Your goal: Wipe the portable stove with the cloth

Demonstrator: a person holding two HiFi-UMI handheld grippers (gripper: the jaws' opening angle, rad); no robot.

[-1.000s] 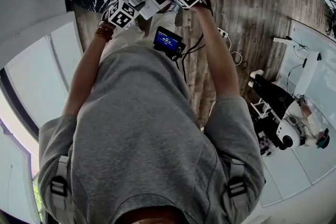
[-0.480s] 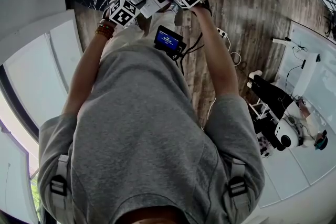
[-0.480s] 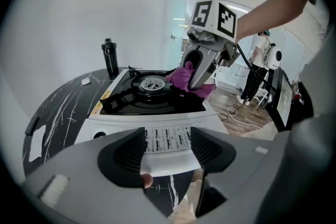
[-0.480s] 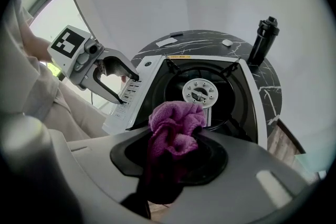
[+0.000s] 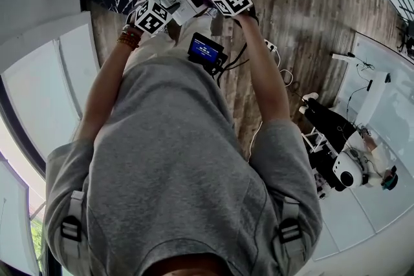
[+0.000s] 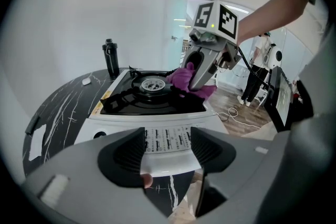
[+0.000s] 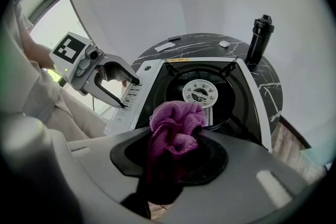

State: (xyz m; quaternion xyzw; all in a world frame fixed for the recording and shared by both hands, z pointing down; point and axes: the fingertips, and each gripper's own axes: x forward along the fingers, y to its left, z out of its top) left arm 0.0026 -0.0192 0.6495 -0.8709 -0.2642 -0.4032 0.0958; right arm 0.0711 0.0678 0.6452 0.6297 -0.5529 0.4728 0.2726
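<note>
Over the white stove [image 7: 251, 105], jaws of the right gripper [image 7: 176, 157] pinch a bunched purple cloth [image 7: 176, 122] — left gripper [image 6: 167, 147] jaws spread.

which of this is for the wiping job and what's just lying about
For the job: white portable gas stove with black top; crumpled purple cloth, clamped in the right gripper.
Lying about: tall black bottle; white paper slip; small white lump.

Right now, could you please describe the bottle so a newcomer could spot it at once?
Find the round black marble table with the white portable stove on it. Beyond the stove's far corner stands the bottle: slim, upright, all black, the only tall thing there.
</note>
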